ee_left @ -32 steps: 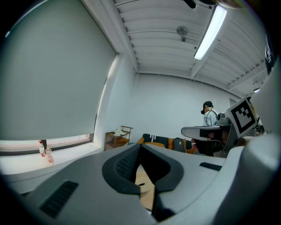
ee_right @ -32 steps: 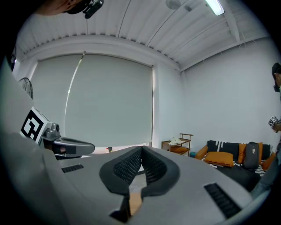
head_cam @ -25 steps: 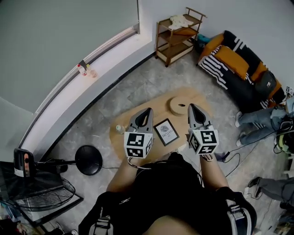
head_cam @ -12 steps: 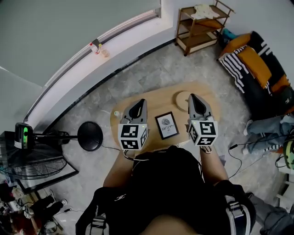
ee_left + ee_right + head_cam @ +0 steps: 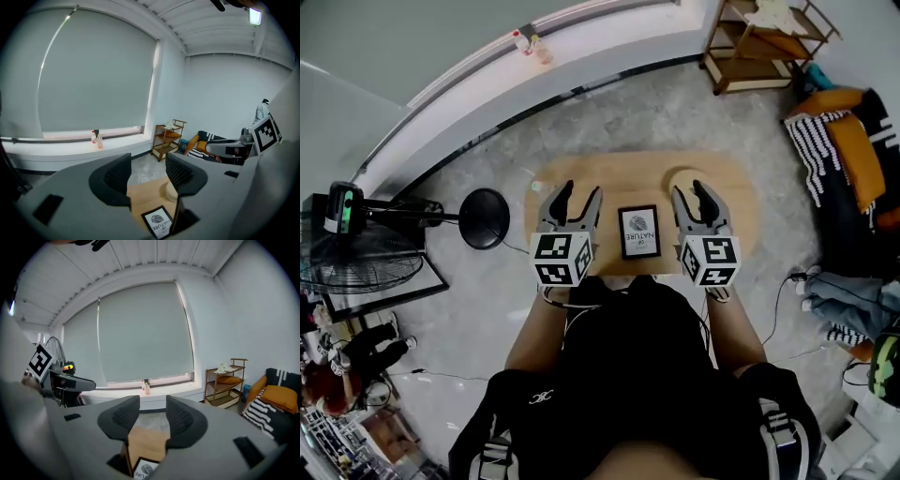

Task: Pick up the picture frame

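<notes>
Flanking the picture frame (image 5: 638, 232), left hand-held gripper (image 5: 580, 193) and right hand-held gripper (image 5: 690, 190) tilt down, empty jaws opening

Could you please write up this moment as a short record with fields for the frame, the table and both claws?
picture frame: lying flat on the table, between the two claws, untouched
table: low, wooden, oval
wooden disc: on the table, beyond the right claw
left claw: opening, nothing between its jaws
right claw: opening, nothing between its jaws
</notes>
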Demonstrator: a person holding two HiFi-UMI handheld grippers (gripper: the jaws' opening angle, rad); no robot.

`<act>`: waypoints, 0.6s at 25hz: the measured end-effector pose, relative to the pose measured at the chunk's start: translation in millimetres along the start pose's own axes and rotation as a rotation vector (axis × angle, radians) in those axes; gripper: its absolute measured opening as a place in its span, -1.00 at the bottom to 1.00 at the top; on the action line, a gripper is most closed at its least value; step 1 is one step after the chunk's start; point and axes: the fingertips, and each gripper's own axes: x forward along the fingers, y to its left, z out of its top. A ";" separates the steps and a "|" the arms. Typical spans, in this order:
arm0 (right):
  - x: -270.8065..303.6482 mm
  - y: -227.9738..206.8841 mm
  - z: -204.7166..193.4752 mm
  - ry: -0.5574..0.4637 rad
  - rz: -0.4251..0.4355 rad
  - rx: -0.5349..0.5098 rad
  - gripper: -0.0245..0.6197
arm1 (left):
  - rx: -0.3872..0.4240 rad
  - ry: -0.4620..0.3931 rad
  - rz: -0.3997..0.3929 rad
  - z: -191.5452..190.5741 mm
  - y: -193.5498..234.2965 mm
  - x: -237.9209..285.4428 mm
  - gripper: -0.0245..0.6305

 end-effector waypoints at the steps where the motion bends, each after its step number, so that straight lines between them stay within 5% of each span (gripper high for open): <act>1: 3.5 0.9 -8.2 0.025 0.012 -0.002 -0.37 | -0.017 0.017 0.015 -9.0 1.9 -1.0 -0.22; 15: 68.4 3.6 -180.8 0.422 0.021 0.110 -0.37 | -0.201 0.363 0.048 -194.8 40.5 42.4 -0.22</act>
